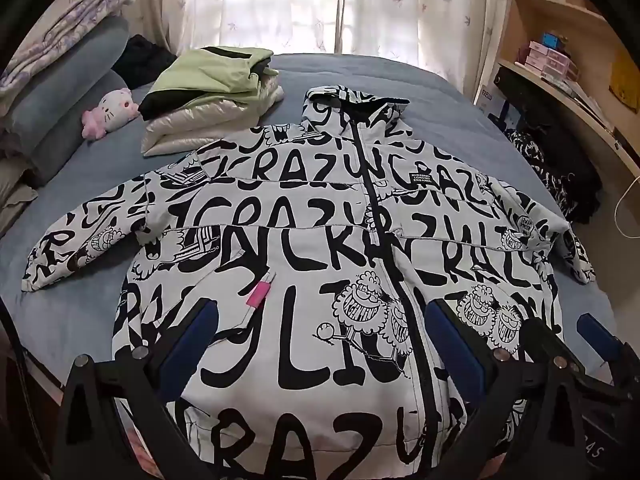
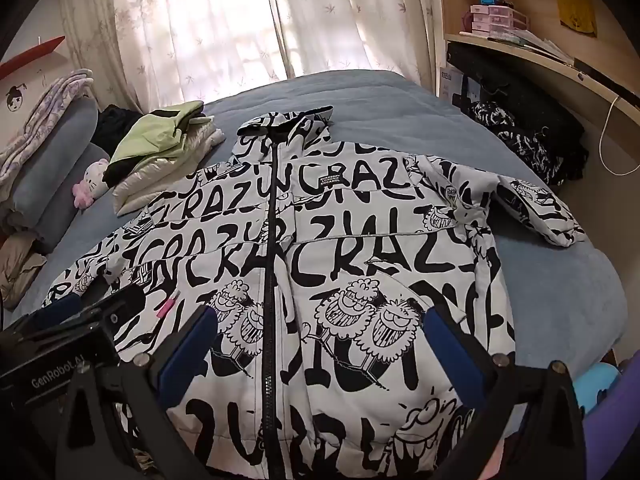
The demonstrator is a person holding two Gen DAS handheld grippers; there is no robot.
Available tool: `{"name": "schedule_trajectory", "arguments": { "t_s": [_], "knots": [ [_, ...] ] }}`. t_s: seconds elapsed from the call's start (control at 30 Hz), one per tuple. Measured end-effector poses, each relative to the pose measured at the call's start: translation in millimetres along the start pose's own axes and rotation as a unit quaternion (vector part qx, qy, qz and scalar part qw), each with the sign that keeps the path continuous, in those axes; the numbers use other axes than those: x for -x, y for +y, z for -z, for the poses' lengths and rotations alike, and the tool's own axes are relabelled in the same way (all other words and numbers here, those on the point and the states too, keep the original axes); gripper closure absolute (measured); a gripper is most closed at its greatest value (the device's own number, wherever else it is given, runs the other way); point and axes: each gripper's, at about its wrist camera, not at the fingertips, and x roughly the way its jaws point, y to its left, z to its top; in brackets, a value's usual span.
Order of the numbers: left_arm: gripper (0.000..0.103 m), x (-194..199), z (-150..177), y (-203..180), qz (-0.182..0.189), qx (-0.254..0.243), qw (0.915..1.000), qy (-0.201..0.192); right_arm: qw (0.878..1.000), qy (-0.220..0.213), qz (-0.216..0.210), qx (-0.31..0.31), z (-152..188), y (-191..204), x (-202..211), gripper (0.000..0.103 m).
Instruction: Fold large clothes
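the jacket's hem is running out of the bottom of the frame; it is lying flat on the bed, beneath the left tongs and right tongs, both gaping wide, gripping nothing.

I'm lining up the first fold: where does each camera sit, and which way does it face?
Left wrist: on the left tongs, angled down at the printed jacket on the bed; right tongs at its right edge.
Right wrist: on the right tongs, same downward aim; left tongs at its left edge.
Shared: jacket, folded green jacket, curtains.
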Motion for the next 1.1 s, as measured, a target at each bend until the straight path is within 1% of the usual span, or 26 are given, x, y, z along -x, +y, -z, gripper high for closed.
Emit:
{"name": "schedule_trajectory", "arguments": {
  "t_s": [0.2, 0.4, 0.63, 0.7, 0.8, 0.97, 1.1],
  "knots": [
    [0.001, 0.1, 0.4, -0.1, 0.001, 0.001, 1.0, 0.001, 1.0, 0.003, -0.003, -0.003, 0.5, 0.7, -1.2, 0.0],
    [0.001, 1.2, 2.7, -2.3, -0.006, -0.003, 1.0, -0.002, 1.0, 0.004, -0.002, -0.004, 0.5, 0.2, -0.5, 0.0],
    [0.001, -1.0, 4.2, 5.3, -0.003, 0.002, 1.0, 0.003, 1.0, 0.005, 0.0, -0.004, -0.8, 1.0, -1.6, 0.0],
    [0.001, -1.2, 3.5, 5.5, -0.002, 0.003, 1.0, 0.004, 1.0, 0.009, -0.006, -0.006, -3.9, 1.7, -1.7, 0.0],
    [0.001, -1.4, 3.8, 4.7, -0.004, 0.002, 1.0, 0.004, 1.0, 0.008, -0.008, -0.007, 2.6, 4.7, -7.0, 0.0],
    [0.001, -1.3, 2.4, 4.9, -0.005, 0.002, 1.0, 0.004, 1.0, -0.001, -0.012, -0.006, 1.4, -1.1, 1.6, 0.0],
    [0.001, -1.1, 1.4, 4.3, -0.006, 0.002, 1.0, 0.005, 1.0, 0.007, -0.025, -0.016, -3.0, -2.6, 1.5, 0.0]
  ]
}}
